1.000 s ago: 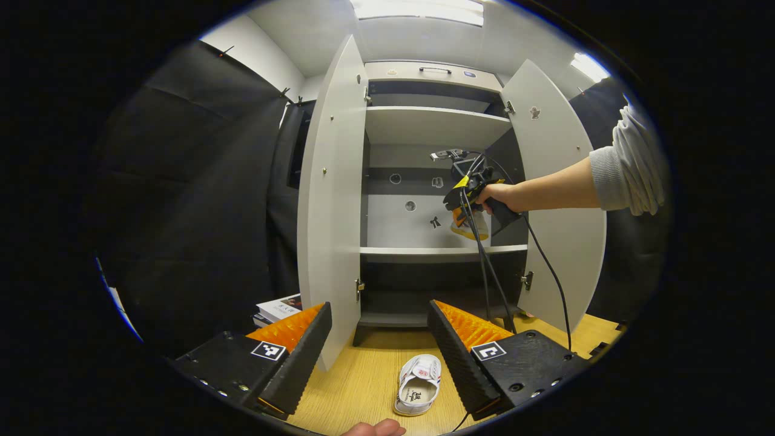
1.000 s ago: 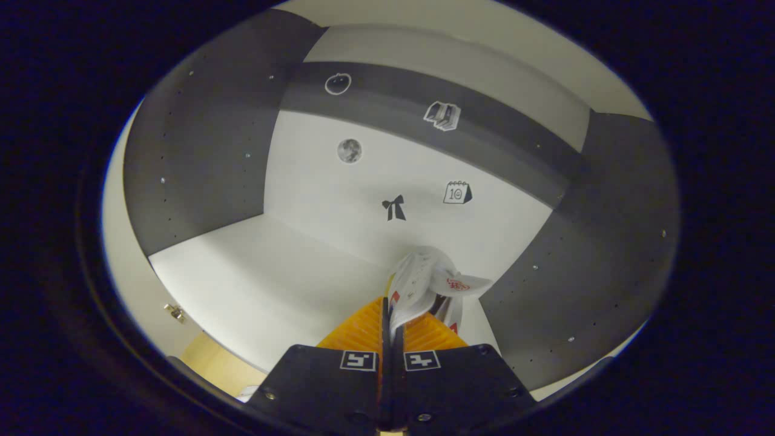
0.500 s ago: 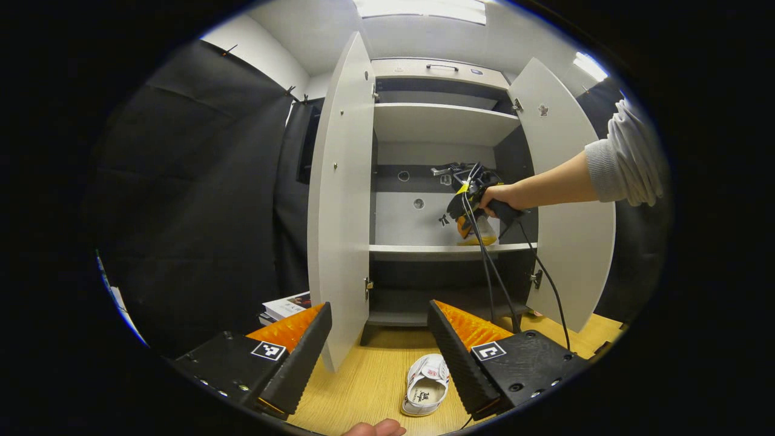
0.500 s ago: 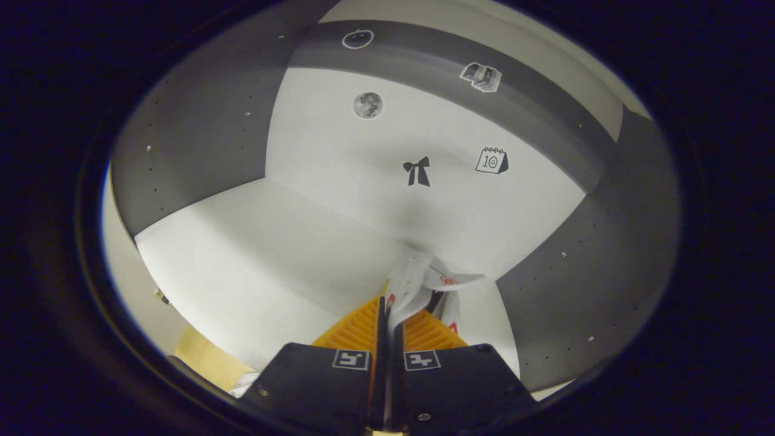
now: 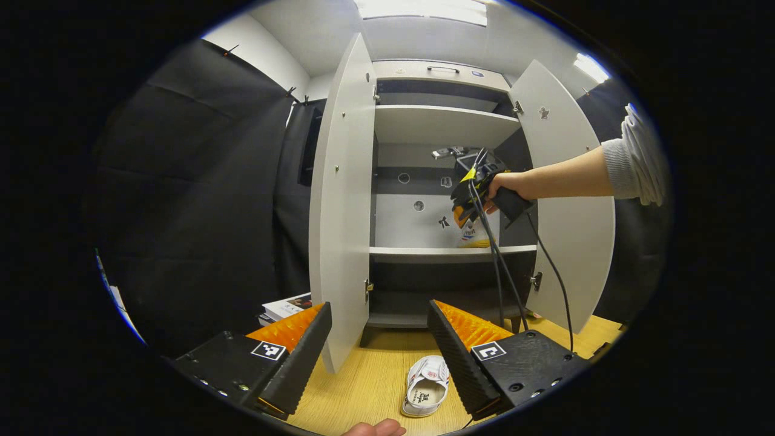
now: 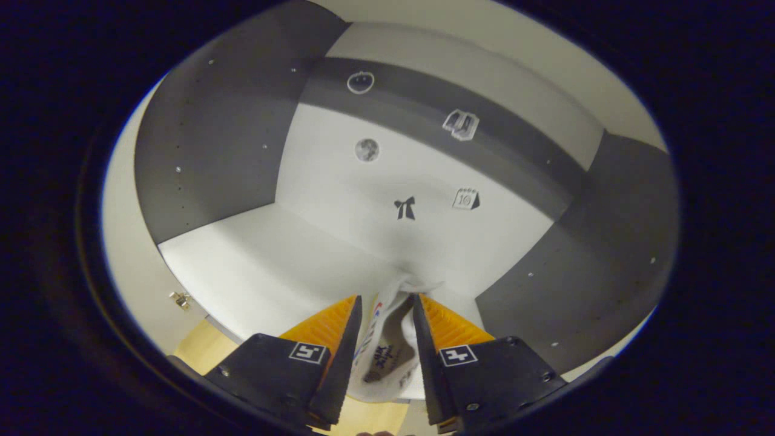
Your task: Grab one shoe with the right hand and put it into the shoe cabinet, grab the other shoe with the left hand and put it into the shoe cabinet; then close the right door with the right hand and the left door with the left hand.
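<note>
Since the shoe (image 6: 387,348) lying between the right gripper's (image 6: 383,357) fingers is a small white fabric slip-on, I judge it light, soft and easily squashed — it would fold rather than resist, so the best hold is across the side wall near the opening, where the fabric doubles up. It rests on the middle shelf (image 6: 266,266) of the shoe cabinet (image 5: 445,121), near the back right corner ahead of the gripper, with the grey side panel just to its right. The right gripper is released: its jaws stand spread with the shoe in the gap, and I cannot tell whether either finger touches it.

The second shoe (image 5: 425,394) sits sole-down on the wooden floor (image 5: 363,387), just inside the left gripper's (image 5: 379,357) right finger, its opening facing up — an easy rim to pinch. That gripper is wide open and holds nothing. Beyond it, both cabinet doors stand open.
</note>
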Tool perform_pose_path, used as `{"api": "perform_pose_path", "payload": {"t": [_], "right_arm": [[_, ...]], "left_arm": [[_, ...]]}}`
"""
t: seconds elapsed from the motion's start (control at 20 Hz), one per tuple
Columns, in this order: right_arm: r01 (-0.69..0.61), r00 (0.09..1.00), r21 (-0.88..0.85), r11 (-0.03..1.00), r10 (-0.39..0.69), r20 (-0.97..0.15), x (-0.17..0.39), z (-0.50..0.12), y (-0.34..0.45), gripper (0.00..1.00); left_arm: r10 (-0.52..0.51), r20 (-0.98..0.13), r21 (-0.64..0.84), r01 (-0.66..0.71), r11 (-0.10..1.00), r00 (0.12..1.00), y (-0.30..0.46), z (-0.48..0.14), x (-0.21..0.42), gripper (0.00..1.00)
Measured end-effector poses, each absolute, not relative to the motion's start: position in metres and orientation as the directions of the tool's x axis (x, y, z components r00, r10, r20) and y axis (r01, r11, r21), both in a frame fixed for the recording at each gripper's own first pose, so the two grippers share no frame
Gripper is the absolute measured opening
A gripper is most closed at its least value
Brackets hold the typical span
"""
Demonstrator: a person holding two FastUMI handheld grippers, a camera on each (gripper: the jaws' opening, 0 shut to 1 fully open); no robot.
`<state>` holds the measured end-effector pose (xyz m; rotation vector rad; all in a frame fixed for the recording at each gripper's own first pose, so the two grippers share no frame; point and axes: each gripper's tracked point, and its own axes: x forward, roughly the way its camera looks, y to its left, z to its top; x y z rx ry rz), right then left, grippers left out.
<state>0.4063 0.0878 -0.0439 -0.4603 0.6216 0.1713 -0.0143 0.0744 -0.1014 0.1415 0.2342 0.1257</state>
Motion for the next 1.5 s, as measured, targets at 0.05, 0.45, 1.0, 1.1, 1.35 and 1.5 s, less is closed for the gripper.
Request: {"api": "perform_pose_path", "payload": {"t": [0.05, 0.45, 1.0, 1.1, 1.35, 1.5], "right_arm": [[-0.29, 0.823, -0.361, 0.886, 0.038, -0.567, 0.397, -0.029, 0.089, 0.55], [-0.203, 0.948, -0.183, 0.962, 0.147, -0.282, 0.283, 0.051, 0.056, 0.65], [-0.114, 0.992, -0.151, 0.982, 0.105, -0.066, 0.1, 0.021, 0.004, 0.68], [-0.123, 0.992, -0.146, 0.982, 0.118, -0.045, 0.069, 0.007, 0.012, 0.69], [-0.108, 0.993, -0.127, 0.986, 0.101, -0.065, 0.024, -0.029, 0.015, 0.9], [-0.079, 0.992, -0.106, 0.991, 0.067, -0.108, 0.005, -0.054, 0.01, 0.9]], "left_arm": [[0.133, -0.217, 0.152, -0.102, 0.983, 0.967, 0.072, -0.1, -0.013, 0.95], [0.071, -0.21, 0.129, -0.045, 0.991, 0.975, 0.047, -0.098, -0.011, 0.95], [0.074, -0.163, 0.135, -0.052, 0.989, 0.984, 0.035, -0.082, -0.008, 0.95], [0.069, -0.165, 0.136, -0.046, 0.99, 0.984, 0.032, -0.082, -0.008, 0.95], [0.046, -0.184, 0.142, -0.019, 0.99, 0.982, 0.017, -0.086, -0.013, 0.95], [0.037, -0.205, 0.151, -0.006, 0.988, 0.978, 0.011, -0.094, -0.019, 0.95]]}}
